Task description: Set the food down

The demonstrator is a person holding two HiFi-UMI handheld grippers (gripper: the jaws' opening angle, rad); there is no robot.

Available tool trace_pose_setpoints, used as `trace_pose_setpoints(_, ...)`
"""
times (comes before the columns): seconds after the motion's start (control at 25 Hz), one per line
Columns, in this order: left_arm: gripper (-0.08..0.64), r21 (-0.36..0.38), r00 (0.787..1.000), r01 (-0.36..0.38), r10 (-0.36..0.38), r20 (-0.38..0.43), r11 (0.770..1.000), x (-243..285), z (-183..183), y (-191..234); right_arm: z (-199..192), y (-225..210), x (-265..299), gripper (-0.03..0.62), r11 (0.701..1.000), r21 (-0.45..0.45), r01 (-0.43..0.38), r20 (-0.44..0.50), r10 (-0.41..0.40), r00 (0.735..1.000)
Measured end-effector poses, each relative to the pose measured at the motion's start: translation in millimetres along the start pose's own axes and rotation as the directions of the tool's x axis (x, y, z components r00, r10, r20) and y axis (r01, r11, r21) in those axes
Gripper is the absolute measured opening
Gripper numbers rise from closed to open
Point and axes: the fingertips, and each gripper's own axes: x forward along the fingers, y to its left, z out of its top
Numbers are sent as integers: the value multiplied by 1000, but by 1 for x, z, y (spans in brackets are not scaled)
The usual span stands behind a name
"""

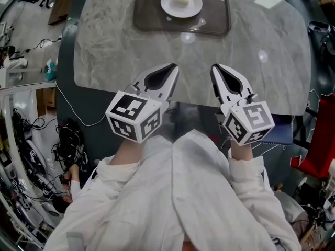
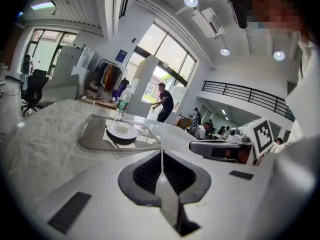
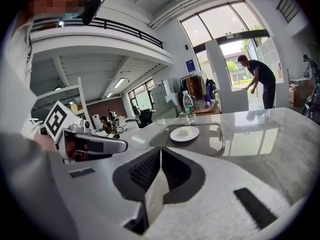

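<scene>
You are holding both grippers low and close to your body, over the near edge of the tabletop (image 1: 115, 46). The left gripper (image 1: 173, 66) is pressing its jaws together with nothing between them, and its own view (image 2: 161, 153) is showing only a thin seam. The right gripper (image 3: 160, 150) is doing the same, closed and empty (image 1: 214, 67).

The food (image 1: 181, 0) is sitting on a white plate (image 1: 193, 7), which is resting inside a dark tray (image 1: 209, 24) at the far side of the tabletop, well apart from both grippers.

The food is looking like a small pale block, probably light and possibly soft, so a hard squeeze is likely to dent it. If you are taking it directly, its two side faces are offering the best hold. The plate is looking stiff, smooth and breakable; its thin near rim is the place to grip, and it is likely to slip in a loose hold.

What the food is made of is staying unclear, since it is appearing too small in every view. The head view is cutting off the tray's far edge. A water bottle (image 3: 187, 107) is standing beyond the tray, and you cannot tell how near it is.
</scene>
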Motion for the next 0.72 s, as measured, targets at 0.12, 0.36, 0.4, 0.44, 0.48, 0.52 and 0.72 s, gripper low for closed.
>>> trace_pose_setpoints(0.12, 25, 17, 1000, 20, -20, 2, 1000, -10, -5, -12, -3, 11, -18, 11, 1000, 0, 13, 10, -13, 1000)
trace_pose_setpoints(0.36, 25, 34, 998, 62, -62, 22, 998, -30, -11, -36, -3, 31, -50, 11, 999, -16, 43, 38, -43, 998)
trace_pose_setpoints(0.4, 25, 36, 997, 66, -67, 25, 997, -33, -11, -39, -3, 34, -53, 9, 999, -19, 45, 41, -44, 998)
trace_pose_setpoints(0.44, 25, 36, 997, 69, -70, 28, 997, -35, -10, -41, -3, 36, -55, 8, 999, -22, 44, 40, -43, 998)
trace_pose_setpoints(0.48, 25, 35, 997, 69, -70, 32, 997, -37, -9, -43, -3, 39, -56, 8, 999, -25, 40, 38, -39, 999)
trace_pose_setpoints(0.52, 25, 34, 997, 67, -69, 36, 997, -40, -8, -44, -3, 41, -56, 6, 999, -30, 33, 34, -32, 999)
trace_pose_setpoints(0.72, 25, 32, 997, 59, -60, 41, 998, -45, -7, -47, 3, 51, -54, 6, 999, -49, -6, 33, 7, 999)
